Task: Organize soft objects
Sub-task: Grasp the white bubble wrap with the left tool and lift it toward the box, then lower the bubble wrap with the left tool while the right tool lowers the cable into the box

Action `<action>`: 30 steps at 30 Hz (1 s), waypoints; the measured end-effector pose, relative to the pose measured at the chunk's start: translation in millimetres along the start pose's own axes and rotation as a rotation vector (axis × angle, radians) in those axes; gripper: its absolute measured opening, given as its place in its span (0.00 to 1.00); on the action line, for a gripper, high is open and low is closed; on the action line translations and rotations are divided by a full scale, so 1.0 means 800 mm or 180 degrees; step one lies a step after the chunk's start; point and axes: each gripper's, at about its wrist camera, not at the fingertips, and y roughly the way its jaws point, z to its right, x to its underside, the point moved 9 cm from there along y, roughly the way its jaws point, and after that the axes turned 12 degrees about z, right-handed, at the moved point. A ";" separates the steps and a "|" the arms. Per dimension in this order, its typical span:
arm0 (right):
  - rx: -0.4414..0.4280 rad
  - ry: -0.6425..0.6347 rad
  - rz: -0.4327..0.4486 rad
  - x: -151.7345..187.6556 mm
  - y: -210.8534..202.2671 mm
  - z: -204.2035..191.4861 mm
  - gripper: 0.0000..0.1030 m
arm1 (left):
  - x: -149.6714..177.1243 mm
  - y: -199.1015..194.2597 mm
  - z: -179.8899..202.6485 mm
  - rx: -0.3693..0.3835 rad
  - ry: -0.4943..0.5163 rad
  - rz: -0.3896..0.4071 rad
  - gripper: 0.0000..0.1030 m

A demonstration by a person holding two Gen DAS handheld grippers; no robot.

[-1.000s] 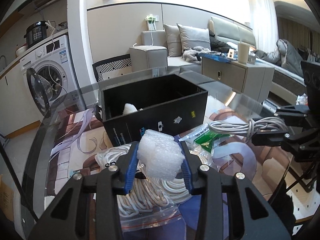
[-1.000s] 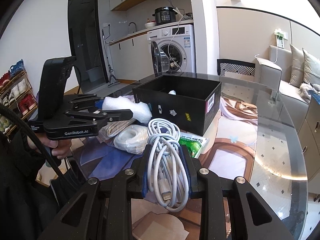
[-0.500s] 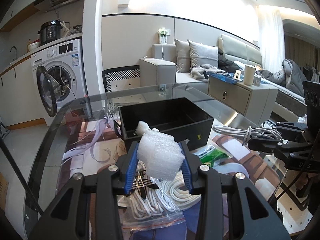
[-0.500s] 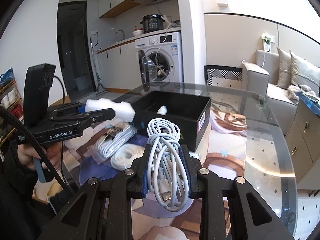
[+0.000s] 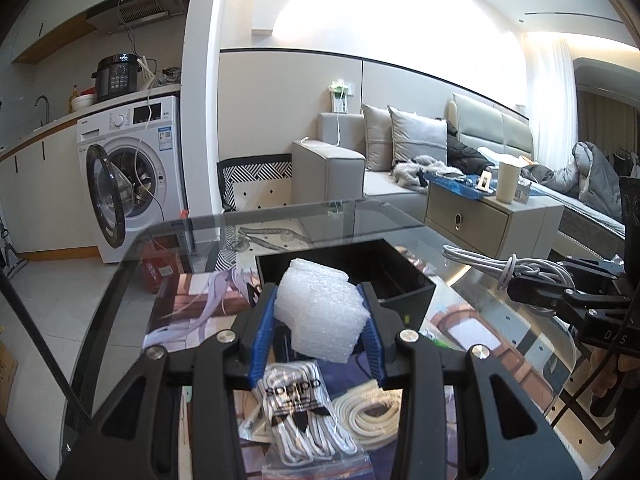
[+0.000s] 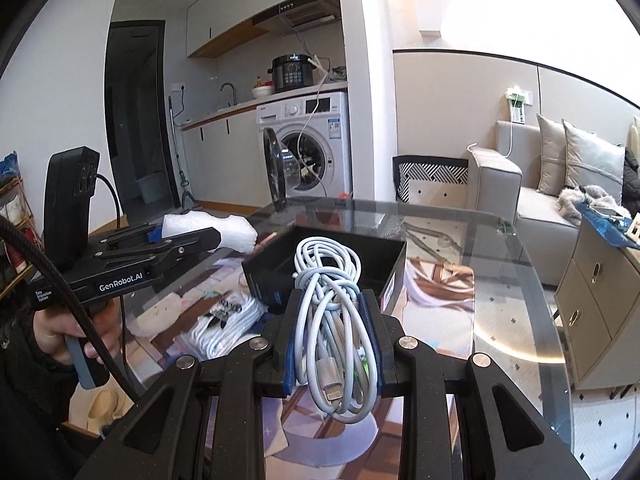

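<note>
Between the blue pads of the left gripper (image 5: 320, 322) sits a folded wad of bubble wrap (image 5: 320, 316), pinched from both sides and held in the air above the glass table (image 5: 132, 280); the right gripper (image 6: 330, 336) is pressed together on a coiled white cable (image 6: 334, 312), whose flat plug hangs below the fingers; from the right wrist view the side of the left gripper reads "GenRobot.AI", with small print that seems to say "Data Acquisition System"; just ahead of both grippers stands an open black box (image 5: 400, 276) on the table, the wrap in front of its near wall and the cable hanging before its opening; under the left gripper lies a clear bag of white cords (image 5: 298, 420) with a black label whose letters are too blurred to read, and beside it a cream coil (image 5: 374, 416); a hand (image 6: 60, 332) grips the left handle; beyond the table stand a washing machine (image 5: 132, 168) with its door open and a grey sofa (image 5: 360, 164).
</note>
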 end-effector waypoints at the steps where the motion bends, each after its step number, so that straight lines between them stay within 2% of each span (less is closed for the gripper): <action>1: 0.0006 0.0004 0.0023 -0.005 0.000 0.000 0.26 | -0.003 0.000 -0.001 -0.0007 0.0002 0.0013 0.37; 13: 0.0064 0.0010 0.0100 -0.017 0.005 0.005 0.26 | -0.010 0.014 -0.003 -0.0053 0.0030 0.0041 0.37; 30: 0.0074 0.0011 0.0062 -0.029 0.033 0.007 0.26 | -0.023 0.042 -0.022 -0.0173 -0.0032 0.0042 0.37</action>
